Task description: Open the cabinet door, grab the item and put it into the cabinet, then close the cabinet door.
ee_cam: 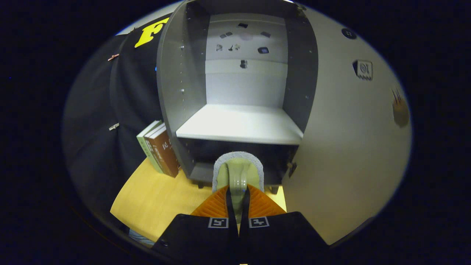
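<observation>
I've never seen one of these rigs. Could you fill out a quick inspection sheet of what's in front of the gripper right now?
Surface: yellow wooden table, bare where it shows.
Job's things: cabinet stands on the table with its door swung open to the right; the lit shelf holds nothing. The item, a pale green brush with a grey edge, is held up just before the cabinet's dark lower compartment.
Clutter: books stand upright left of the cabinet, against its side.
Grippers: gripper is shut on the brush, both fingers pressing its handle.
Cables: nothing seen.
Surroundings: black cloth wall with clips behind the books.
</observation>
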A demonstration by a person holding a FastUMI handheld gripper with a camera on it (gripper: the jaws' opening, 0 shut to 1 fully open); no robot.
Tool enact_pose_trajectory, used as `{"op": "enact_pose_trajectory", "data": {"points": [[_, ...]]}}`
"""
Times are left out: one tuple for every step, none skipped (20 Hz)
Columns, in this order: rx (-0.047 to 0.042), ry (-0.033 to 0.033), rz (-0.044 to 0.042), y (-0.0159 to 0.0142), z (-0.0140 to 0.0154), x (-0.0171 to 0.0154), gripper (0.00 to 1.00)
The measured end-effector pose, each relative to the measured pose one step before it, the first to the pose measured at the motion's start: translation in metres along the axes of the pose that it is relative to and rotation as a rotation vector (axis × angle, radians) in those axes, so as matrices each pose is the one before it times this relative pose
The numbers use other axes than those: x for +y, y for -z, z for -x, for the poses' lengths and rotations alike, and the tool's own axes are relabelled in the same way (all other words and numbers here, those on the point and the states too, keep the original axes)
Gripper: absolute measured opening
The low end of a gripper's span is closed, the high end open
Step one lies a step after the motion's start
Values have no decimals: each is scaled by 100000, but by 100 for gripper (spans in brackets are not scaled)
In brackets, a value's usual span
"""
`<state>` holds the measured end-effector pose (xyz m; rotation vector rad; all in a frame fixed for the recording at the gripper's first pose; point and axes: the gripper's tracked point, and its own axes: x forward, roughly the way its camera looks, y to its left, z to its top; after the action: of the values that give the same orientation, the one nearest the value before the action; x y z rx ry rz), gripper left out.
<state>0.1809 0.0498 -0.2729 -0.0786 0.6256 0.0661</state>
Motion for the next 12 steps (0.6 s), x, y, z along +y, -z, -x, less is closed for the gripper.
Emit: {"op": "enact_pose_trajectory", "data": {"points": [[-2929, 98, 260, -1743, -492, 107, 5], [-3034, -431, 227, -1991, -694, 129, 5], [-2981, 8, 50, -1755, -694, -29, 5], [-2657, 243, 56, -1558, -824, -251, 5], [-1940, 435, -176, -1509, -995, -114, 5], [-2245, 294, -208, -1194, -1244, -18, 5], [-1843, 438, -546, -1170, -1334, -214, 5], [-583, 336, -756, -866, -1683, -23, 5], [-616, 217, -854, -497, -1241, -15, 5], [-231, 305, -645, -324, -1371, 28, 5], [-102, 346, -603, -121, -1315, -56, 5], [677, 184, -464, 150, -1380, 27, 5]]}}
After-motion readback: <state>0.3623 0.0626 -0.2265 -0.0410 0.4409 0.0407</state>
